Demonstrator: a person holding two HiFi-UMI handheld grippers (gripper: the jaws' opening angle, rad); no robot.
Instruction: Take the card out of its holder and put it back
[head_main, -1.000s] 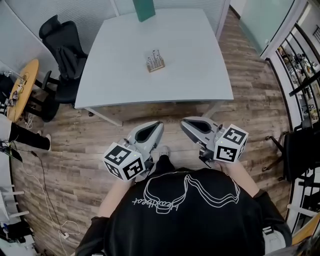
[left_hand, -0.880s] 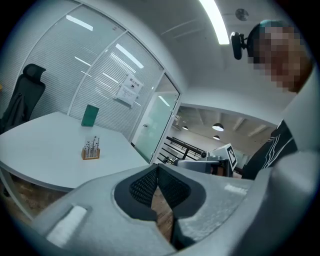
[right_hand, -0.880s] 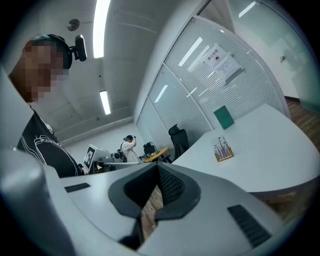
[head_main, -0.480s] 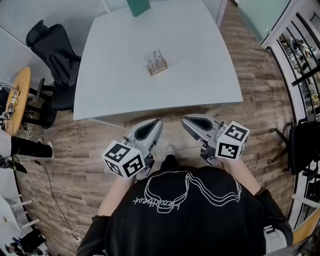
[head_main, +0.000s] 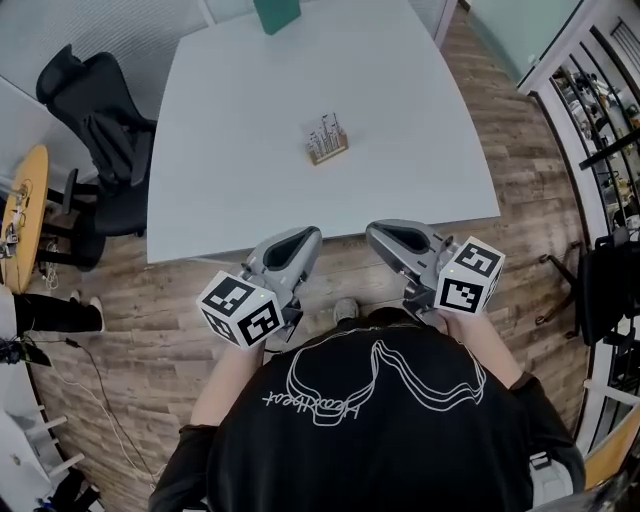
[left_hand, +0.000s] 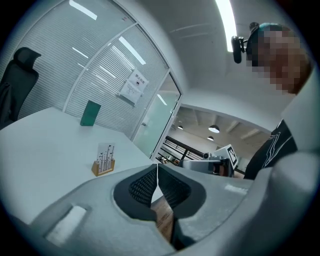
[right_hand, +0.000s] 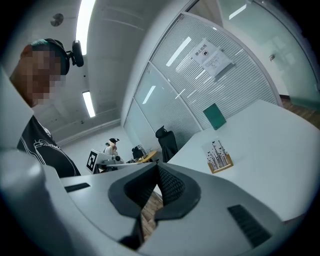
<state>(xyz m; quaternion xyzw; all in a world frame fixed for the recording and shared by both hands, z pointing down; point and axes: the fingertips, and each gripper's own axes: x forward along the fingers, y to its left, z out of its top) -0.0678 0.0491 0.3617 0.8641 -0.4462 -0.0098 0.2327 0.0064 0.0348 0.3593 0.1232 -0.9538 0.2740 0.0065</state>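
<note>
Here we are at the table's near edge. My left claw (head_main: 308, 234) has its jaws pressed together and holds nothing. My right claw (head_main: 376, 228) is the same, pads meeting with nothing between them. Both tips hang just off the table (head_main: 240, 120), touching none of it. The card (head_main: 325, 132) stands upright in its wooden holder (head_main: 330, 153) near the table's middle, well apart from both claws. A green block (head_main: 275, 12) sits at the table's far edge, and a black chair (head_main: 100, 110) stands at the table's left side.
</note>
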